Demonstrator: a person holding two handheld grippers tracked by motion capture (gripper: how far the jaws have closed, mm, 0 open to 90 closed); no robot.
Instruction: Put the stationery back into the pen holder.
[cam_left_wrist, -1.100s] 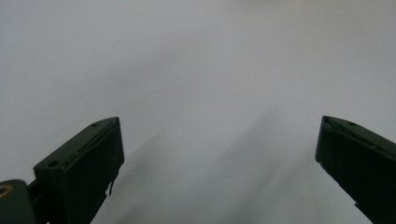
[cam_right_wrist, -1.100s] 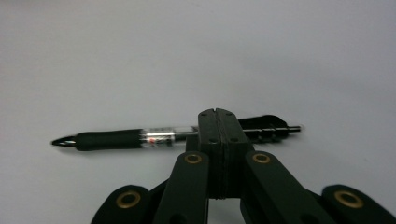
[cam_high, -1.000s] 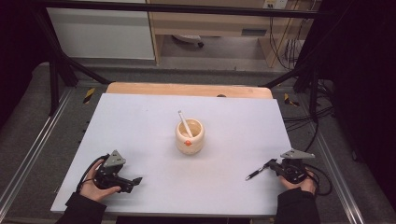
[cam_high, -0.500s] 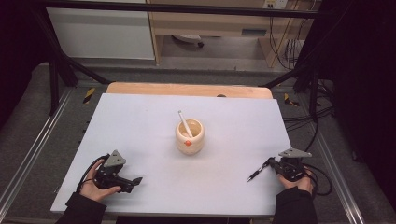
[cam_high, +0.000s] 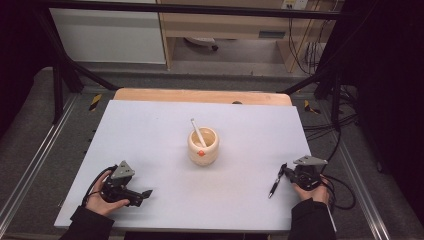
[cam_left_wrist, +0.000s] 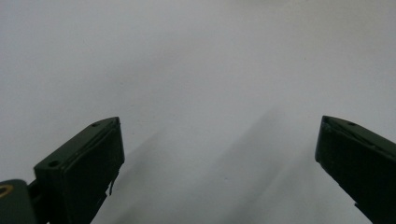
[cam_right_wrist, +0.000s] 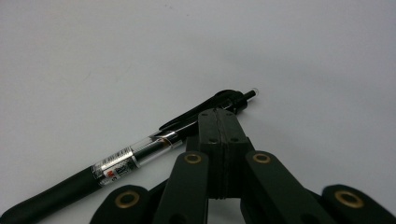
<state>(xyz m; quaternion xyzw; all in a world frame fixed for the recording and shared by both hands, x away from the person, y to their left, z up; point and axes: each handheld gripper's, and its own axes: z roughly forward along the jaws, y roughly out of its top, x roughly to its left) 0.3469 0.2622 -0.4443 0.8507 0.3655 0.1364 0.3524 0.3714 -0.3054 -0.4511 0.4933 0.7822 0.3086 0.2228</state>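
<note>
Retractable pen (cam_right_wrist: 135, 156) lies on white table (cam_high: 150, 130) near front right edge, right gripper (cam_right_wrist: 218, 116) clenched on its clip end; light, stiff, slick barrel, better gripped mid-barrel; left gripper (cam_left_wrist: 219, 154) released, empty.

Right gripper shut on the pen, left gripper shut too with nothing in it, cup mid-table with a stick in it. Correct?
Not quite. The left gripper is open: the left gripper view shows its jaws wide apart over bare table, nothing between them. The rest holds: the right gripper is shut on the pen, and the cup stands mid-table with a stick in it.
</note>
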